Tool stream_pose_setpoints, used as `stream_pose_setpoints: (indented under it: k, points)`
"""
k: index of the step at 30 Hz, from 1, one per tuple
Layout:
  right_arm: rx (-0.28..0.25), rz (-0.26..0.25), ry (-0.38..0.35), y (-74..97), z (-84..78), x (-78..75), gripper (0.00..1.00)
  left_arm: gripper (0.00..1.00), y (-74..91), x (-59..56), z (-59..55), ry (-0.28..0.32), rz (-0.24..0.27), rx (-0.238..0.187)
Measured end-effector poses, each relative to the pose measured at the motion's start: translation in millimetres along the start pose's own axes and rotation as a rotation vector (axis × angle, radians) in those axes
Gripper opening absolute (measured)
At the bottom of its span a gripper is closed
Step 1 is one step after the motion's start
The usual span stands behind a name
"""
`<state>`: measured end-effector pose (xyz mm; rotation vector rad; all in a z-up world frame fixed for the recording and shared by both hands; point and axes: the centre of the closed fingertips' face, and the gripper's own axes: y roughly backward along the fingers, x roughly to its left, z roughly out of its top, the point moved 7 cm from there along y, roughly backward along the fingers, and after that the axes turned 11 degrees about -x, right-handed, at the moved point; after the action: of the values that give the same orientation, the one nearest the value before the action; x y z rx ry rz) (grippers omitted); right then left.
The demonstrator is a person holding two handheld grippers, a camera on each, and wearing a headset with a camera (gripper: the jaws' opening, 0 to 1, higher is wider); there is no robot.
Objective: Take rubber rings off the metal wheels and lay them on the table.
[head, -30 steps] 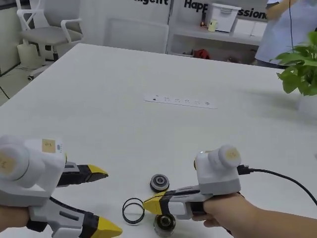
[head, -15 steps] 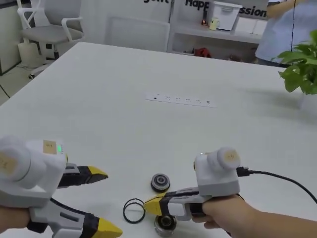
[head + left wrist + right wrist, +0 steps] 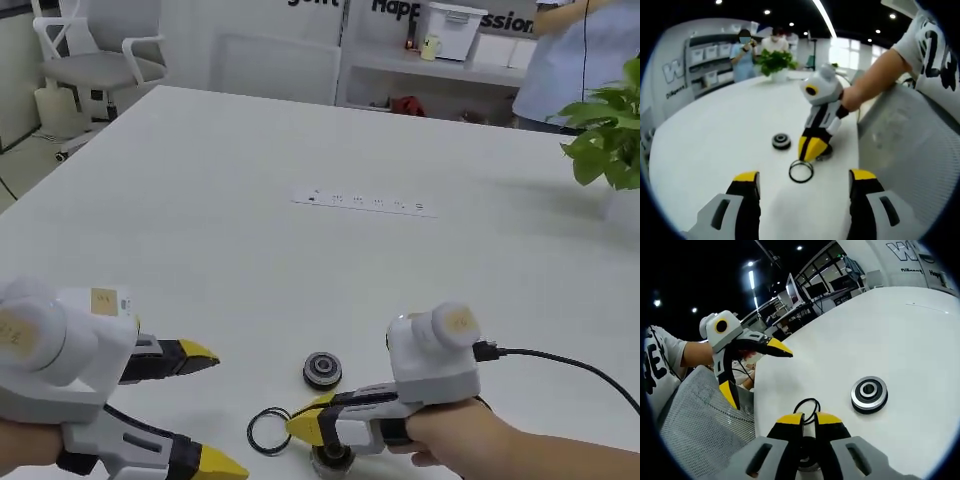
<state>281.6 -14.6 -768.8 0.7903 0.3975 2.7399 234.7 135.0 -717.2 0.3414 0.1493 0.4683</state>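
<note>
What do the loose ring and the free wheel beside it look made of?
The ring: thin, matte black, lying slightly out of round, so likely rubber. The wheel: silvery centre with a glint, so probably metal; its dark outer band looks like rubber, though that is hard to confirm.

I see a white desk [image 3: 250, 150] with a white power strip [image 3: 365, 203] lying flat near its middle. Toward the near edge sits a metal wheel [image 3: 322, 369], a black rubber ring [image 3: 268, 432] lies just nearer, and a second wheel [image 3: 332, 460], partly hidden, lies beside the ring. A potted plant [image 3: 605, 130] stands at the right edge.
</note>
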Motion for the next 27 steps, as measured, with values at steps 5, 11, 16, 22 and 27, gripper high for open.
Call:
stream_pose_setpoints:
  k: [5,11,16,22,27]
  points:
    - [-0.006,-0.004,0.004,2.1,1.5,-0.7,0.1,0.73,-0.4,-0.2,0.3,0.0,-0.001,0.002]
    - [-0.011,-0.004,0.014,4.8,4.7,0.9,0.13,0.73,-1.2,0.8,1.8,-0.001,0.0,-0.001]
    - [-0.025,-0.006,0.031,9.4,11.8,1.7,0.15,0.73,-1.1,2.8,4.8,-0.002,0.001,-0.006]
    - [-0.048,-0.017,0.046,16.0,18.9,1.2,0.18,0.73,-3.0,6.7,7.7,-0.002,0.005,-0.011]
    - [-0.066,-0.028,0.072,23.0,24.6,1.0,0.22,0.73,-6.1,9.2,11.1,0.003,0.006,-0.015]
